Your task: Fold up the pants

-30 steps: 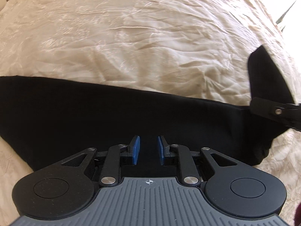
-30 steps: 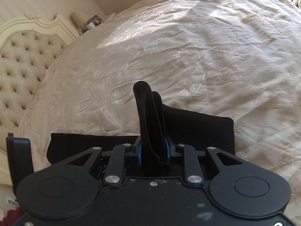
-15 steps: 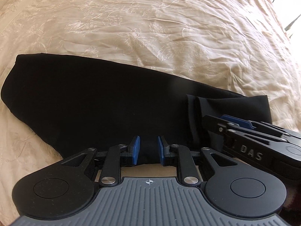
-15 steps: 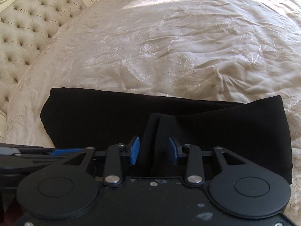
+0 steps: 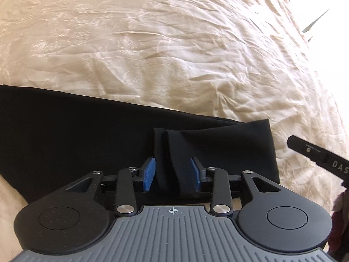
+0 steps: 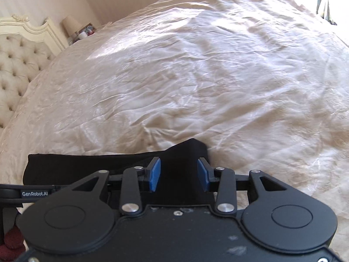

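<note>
Now black pants (image 5: 91,144) lie on bed (image 5: 174,54), end flap doubled over. Left gripper (image 5: 172,176) jaws open around raised fold; right gripper (image 6: 178,174) jaws open, perhaps just above edge. Next: pinch, fold again.

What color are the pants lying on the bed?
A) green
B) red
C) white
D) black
D: the pants are plain black cloth, spread across the cream bedspread, and both the left gripper and the right gripper sit open over them.
</note>
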The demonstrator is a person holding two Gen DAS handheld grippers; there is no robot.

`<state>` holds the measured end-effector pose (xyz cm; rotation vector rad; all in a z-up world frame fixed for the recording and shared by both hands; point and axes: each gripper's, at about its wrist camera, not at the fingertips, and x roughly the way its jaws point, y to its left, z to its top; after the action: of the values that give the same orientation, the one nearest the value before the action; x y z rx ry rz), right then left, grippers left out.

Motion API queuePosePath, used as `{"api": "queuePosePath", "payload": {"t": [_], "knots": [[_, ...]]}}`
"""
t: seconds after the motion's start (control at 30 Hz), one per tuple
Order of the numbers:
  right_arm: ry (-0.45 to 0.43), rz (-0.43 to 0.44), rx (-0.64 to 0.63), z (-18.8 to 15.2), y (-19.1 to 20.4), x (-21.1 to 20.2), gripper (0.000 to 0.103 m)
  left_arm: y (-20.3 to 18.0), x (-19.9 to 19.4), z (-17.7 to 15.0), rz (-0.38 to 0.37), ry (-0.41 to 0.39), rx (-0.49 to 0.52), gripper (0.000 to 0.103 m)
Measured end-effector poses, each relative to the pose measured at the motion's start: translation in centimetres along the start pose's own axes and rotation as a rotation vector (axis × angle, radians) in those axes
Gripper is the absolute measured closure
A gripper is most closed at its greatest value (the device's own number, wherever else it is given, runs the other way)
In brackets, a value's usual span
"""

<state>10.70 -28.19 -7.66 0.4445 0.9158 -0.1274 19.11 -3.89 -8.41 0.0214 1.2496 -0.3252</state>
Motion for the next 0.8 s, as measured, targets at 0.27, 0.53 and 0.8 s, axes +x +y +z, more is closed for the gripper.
{"api": "queuePosePath", "payload": {"t": [0.27, 0.53, 0.8], "knots": [[0.009, -0.018, 0.022, -0.4, -2.2, -0.9, 0.062, -1.6, 5.0, -0.6, 0.036, 0.162, -0.025, 0.067], [0.052, 0.0, -0.036, -0.3, -2.2, 0.3, 0.067, -0.8, 4.0, 0.1, 0.142, 0.065, 0.034, 0.094], [0.1, 0.01, -0.146, 1.5, -0.3, 4.4, 0.1, -0.3, 5.0, 0.6, 0.137, 0.102, 0.07, 0.093]]}}
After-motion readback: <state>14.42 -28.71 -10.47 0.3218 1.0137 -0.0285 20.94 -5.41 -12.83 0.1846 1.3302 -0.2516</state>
